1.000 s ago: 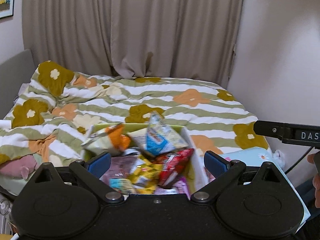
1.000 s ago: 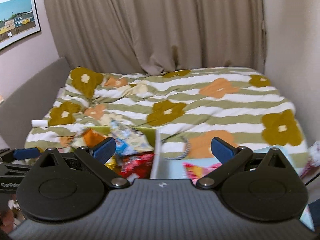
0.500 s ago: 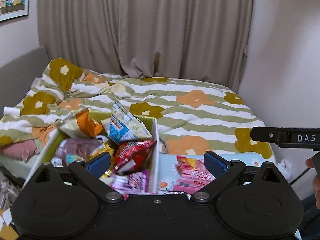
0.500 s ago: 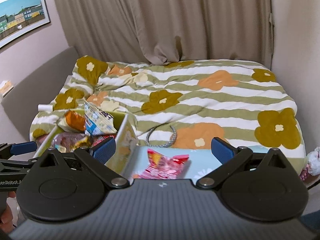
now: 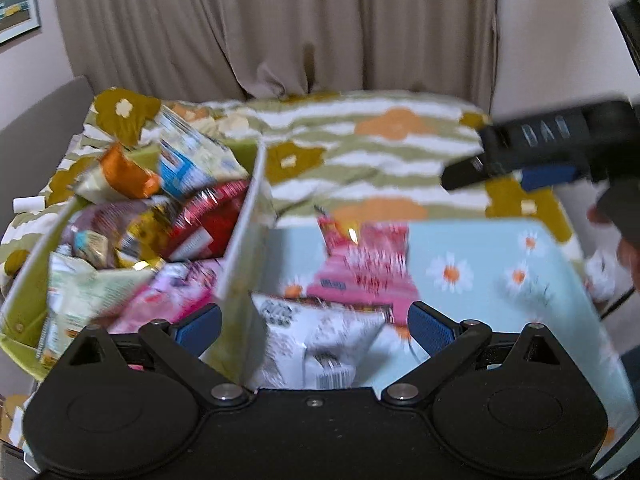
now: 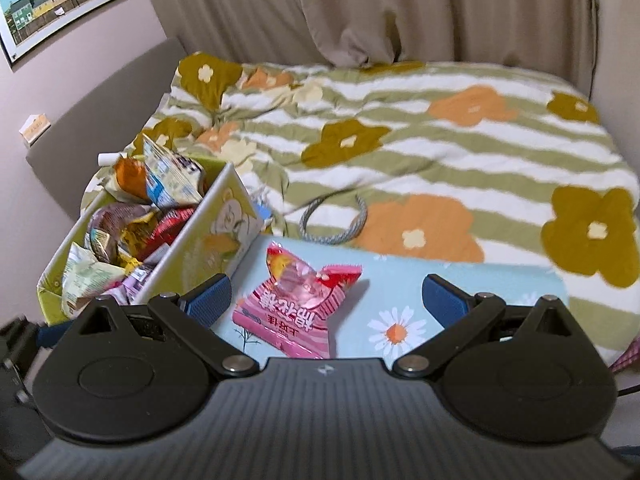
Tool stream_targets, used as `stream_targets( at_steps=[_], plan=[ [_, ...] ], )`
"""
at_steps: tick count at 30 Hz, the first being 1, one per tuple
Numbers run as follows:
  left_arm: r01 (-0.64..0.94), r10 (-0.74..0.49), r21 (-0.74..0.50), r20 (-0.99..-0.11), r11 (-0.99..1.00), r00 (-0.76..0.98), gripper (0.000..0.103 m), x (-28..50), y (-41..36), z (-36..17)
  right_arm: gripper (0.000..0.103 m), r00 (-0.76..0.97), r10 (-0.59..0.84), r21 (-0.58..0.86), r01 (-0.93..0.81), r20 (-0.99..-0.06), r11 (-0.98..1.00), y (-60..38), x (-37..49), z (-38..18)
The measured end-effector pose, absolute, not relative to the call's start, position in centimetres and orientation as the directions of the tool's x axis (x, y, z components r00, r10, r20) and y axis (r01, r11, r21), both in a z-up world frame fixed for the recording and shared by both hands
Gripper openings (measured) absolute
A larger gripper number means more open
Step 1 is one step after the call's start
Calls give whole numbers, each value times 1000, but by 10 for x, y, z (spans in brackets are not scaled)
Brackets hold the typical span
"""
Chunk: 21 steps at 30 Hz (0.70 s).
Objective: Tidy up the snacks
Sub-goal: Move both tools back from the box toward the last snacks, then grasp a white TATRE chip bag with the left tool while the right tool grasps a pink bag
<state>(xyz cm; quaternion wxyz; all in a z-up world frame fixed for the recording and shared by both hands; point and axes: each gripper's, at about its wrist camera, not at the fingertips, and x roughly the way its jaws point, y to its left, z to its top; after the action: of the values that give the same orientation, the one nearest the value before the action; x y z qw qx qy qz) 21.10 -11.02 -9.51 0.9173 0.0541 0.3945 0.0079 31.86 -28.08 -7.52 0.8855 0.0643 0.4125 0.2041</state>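
A green box [image 5: 240, 236] full of snack packets [image 5: 188, 216] stands at the left on a light blue daisy mat [image 5: 480, 272]. A pink striped snack bag [image 5: 368, 268] and a white snack bag [image 5: 316, 344] lie on the mat beside it. My left gripper [image 5: 314, 328] is open, with the white bag between its fingers. My right gripper [image 6: 326, 296] is open just above the pink bag [image 6: 296, 304], with the box [image 6: 216, 232] to its left. The right gripper also shows in the left wrist view [image 5: 516, 164].
The mat [image 6: 460, 284] lies at the near edge of a bed with a green striped flower quilt [image 6: 440, 152]. A grey cord loop [image 6: 332, 220] lies on the quilt behind the mat. Curtains [image 6: 400, 8] and walls close off the back and right.
Both grippers have swung right and dropped closer to the mat. The box has slid to the left of both views and the pink and white bags have come between the fingers.
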Motion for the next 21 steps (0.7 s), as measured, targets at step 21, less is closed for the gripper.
stream_targets(
  at_steps=[21],
  plan=[
    [34, 175, 219, -857, 975, 484, 80, 278, -128, -199, 103, 402, 502, 461, -202, -765, 864, -249, 381, -159]
  ],
)
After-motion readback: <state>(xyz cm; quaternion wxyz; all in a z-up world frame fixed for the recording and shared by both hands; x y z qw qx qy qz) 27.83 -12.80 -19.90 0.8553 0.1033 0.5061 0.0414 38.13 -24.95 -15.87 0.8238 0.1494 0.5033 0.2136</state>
